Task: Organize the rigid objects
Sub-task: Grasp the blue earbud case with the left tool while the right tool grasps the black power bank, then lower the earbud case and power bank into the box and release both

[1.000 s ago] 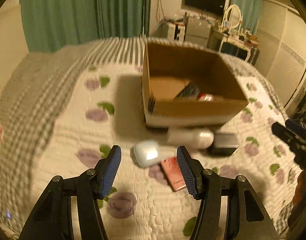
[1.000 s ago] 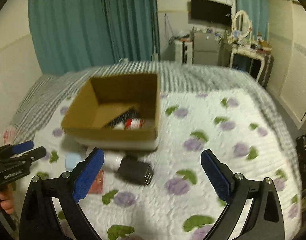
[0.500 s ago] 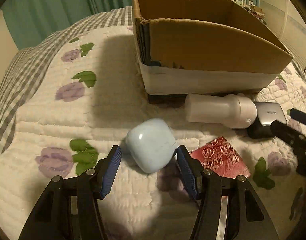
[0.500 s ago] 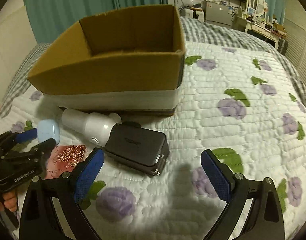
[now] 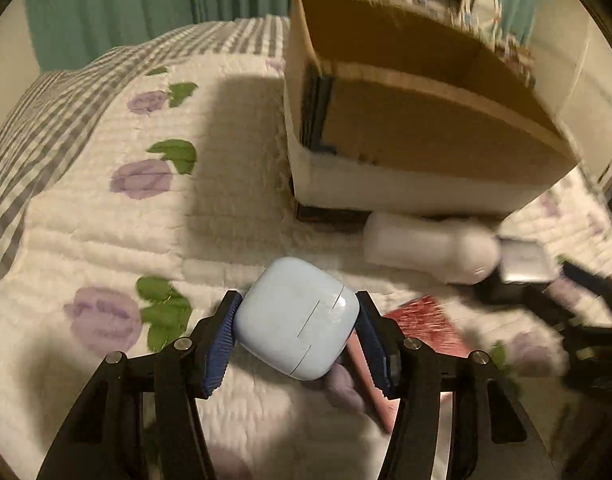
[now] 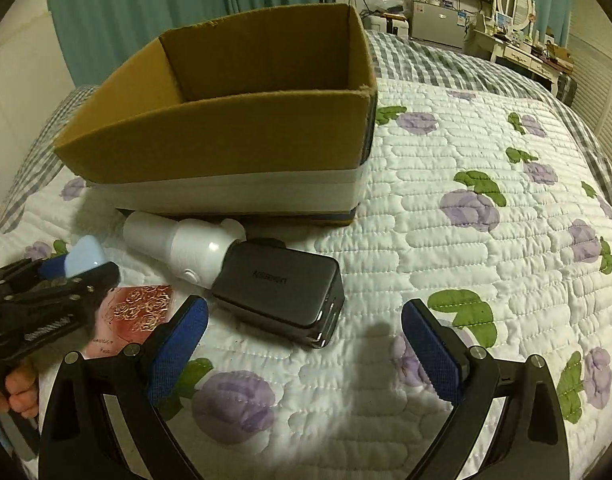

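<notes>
Left gripper: the left gripper [image 5: 296, 330] squeezes the light blue case [image 5: 296, 318] tight, with one blue pad [image 5: 220, 350] pressed on each side of it.
Light blue case: it is small and round at the corners, it sits between the pads low over the bed, and I cannot tell if it touches the quilt [image 6: 486, 264].
Right gripper: the right gripper [image 6: 304, 354] is wide apart and holds nothing, and it hangs over the quilt just in front of the dark charger [image 6: 280, 294].
Dark charger: it lies flat on the quilt and its back end touches the white bottle [image 6: 186, 248].
White bottle: it lies on its side, right next to the front wall of the cardboard box [image 6: 234, 140].
Cardboard box: it stands on the bed with its top open and a white band around the bottom, and its inside is hidden from here.
Red card: the red card [image 6: 140, 306] with a rose pattern lies flat on the quilt, between the two grippers and beside the blue case.
Bed: the quilt is white with purple flowers and green leaves.
</notes>
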A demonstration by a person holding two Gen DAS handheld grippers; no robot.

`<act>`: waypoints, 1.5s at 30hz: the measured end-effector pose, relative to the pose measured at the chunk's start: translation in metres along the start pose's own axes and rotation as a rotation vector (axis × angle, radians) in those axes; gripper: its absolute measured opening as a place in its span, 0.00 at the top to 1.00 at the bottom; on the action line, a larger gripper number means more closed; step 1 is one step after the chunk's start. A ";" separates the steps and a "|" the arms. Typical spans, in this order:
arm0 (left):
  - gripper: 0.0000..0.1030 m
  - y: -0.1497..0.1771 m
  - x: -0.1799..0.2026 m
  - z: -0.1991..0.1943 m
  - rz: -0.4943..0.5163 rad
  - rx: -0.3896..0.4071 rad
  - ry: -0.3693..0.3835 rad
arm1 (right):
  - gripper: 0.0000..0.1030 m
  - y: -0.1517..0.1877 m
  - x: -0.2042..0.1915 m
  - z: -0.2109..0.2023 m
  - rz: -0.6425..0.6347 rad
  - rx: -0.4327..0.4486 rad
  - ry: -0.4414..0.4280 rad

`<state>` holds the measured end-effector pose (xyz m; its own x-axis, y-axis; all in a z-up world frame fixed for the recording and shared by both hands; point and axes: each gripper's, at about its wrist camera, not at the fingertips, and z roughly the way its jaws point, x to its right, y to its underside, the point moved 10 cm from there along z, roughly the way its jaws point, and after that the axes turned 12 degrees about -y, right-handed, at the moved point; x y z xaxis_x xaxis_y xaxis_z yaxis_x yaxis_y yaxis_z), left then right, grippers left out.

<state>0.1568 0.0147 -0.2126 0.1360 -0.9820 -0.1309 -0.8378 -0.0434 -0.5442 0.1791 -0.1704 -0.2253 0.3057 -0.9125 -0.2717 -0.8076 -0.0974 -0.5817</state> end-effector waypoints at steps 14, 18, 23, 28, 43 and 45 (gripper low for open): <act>0.44 -0.019 0.012 -0.013 0.021 0.060 -0.021 | 0.05 -0.002 -0.005 0.045 -0.038 -0.083 0.032; 0.44 -0.015 0.018 -0.008 0.023 0.034 -0.022 | 0.28 -0.002 -0.013 0.035 -0.087 -0.036 0.040; 0.44 -0.016 0.027 -0.024 0.032 0.063 0.007 | 0.28 0.000 -0.005 0.006 -0.023 0.030 0.025; 0.44 -0.018 0.032 -0.051 0.029 0.093 0.038 | 0.28 0.011 -0.003 -0.026 -0.026 0.045 0.051; 0.44 -0.106 0.015 -0.145 0.016 0.281 0.075 | 0.28 -0.096 -0.049 -0.135 -0.143 0.243 0.021; 0.44 -0.121 0.014 -0.142 0.023 0.291 0.069 | 0.28 -0.113 -0.050 -0.136 -0.148 0.259 0.014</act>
<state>0.1853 -0.0195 -0.0311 0.0746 -0.9927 -0.0948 -0.6517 0.0234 -0.7581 0.1868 -0.1683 -0.0414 0.4024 -0.9015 -0.1594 -0.5987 -0.1274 -0.7907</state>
